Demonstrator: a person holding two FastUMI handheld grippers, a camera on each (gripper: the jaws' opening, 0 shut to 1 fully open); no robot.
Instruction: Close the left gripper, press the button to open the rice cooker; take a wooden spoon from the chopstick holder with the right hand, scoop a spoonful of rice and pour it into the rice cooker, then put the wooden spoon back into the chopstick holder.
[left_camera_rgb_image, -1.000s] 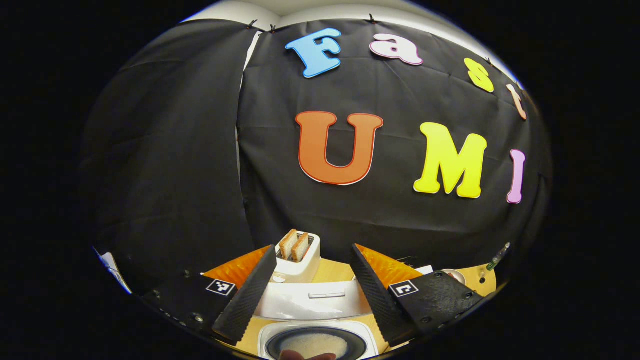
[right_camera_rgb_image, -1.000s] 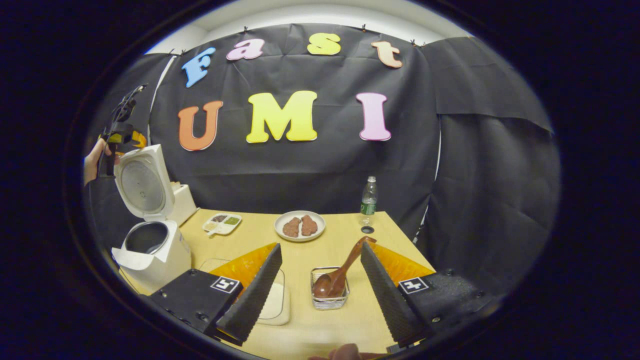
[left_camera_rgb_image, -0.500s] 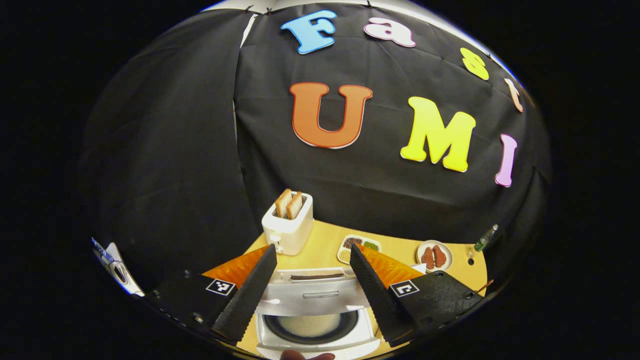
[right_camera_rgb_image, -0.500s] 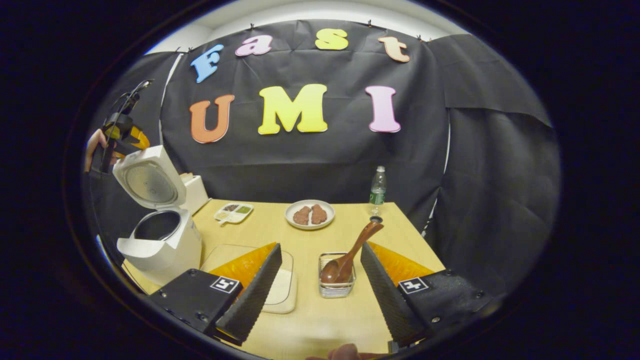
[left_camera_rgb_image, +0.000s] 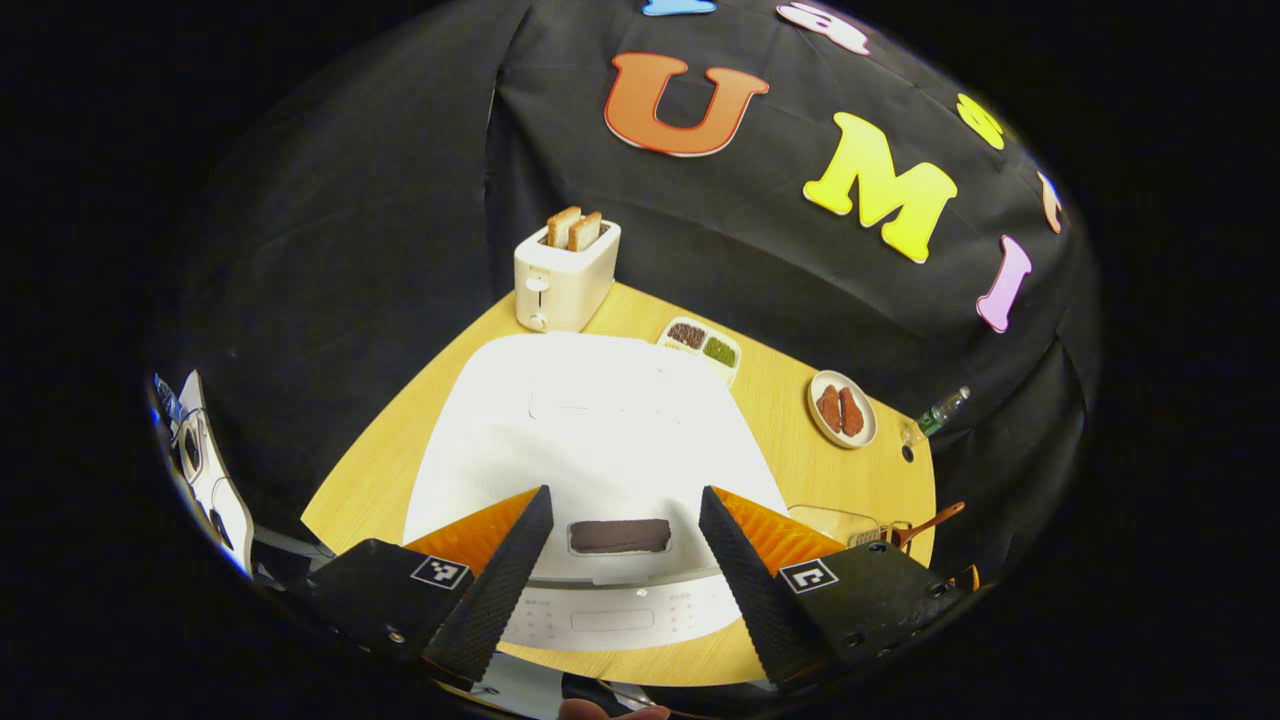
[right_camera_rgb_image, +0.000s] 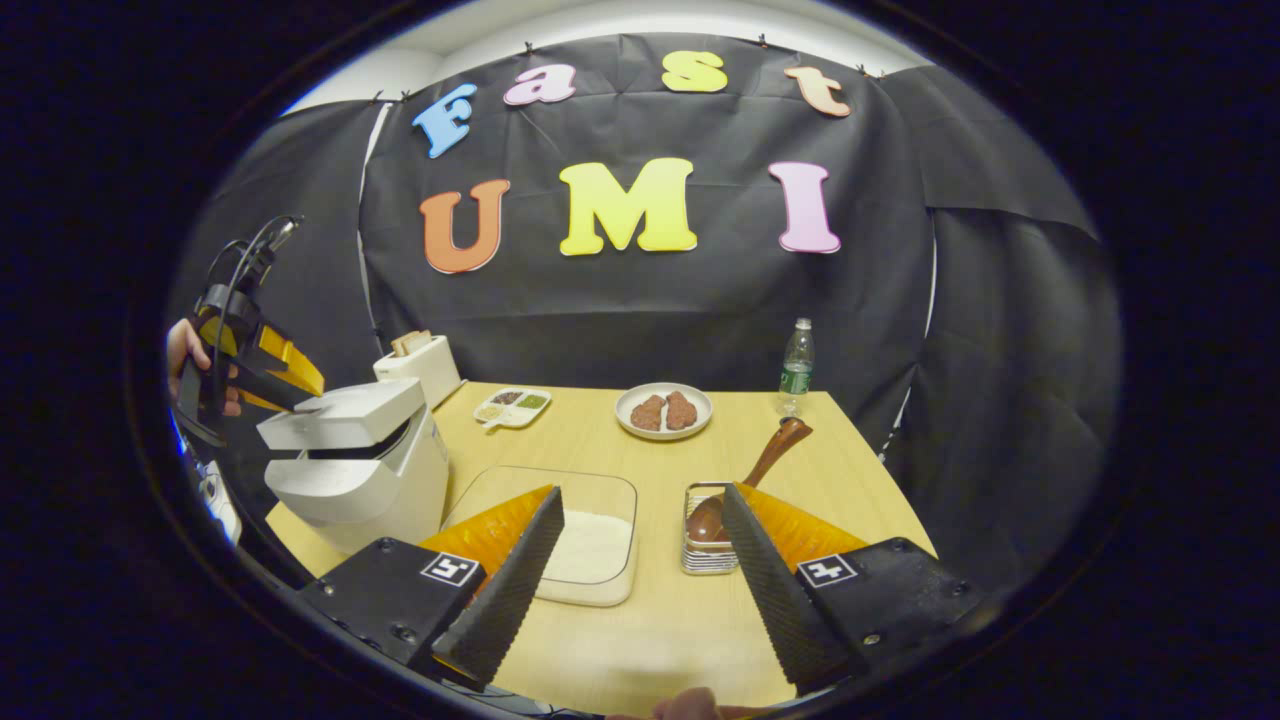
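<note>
Left hand-held gripper (left_camera_rgb_image: 622, 570), fingers spread, above white rice cooker (left_camera_rgb_image: 600, 440), lid almost down.

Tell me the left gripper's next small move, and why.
Probably press the lid down the last bit: a dark gap shows between it and the rice cooker body, the left gripper sits at its top, and the wooden spoon is in the chopstick holder.

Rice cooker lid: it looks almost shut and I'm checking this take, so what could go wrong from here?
1. The rice cooker lid is nearly down with the left gripper at its front edge; an open finger could get caught in the gap.
2. The wooden spoon leans in the chopstick holder right by the right gripper; a bump might tip it.
</note>
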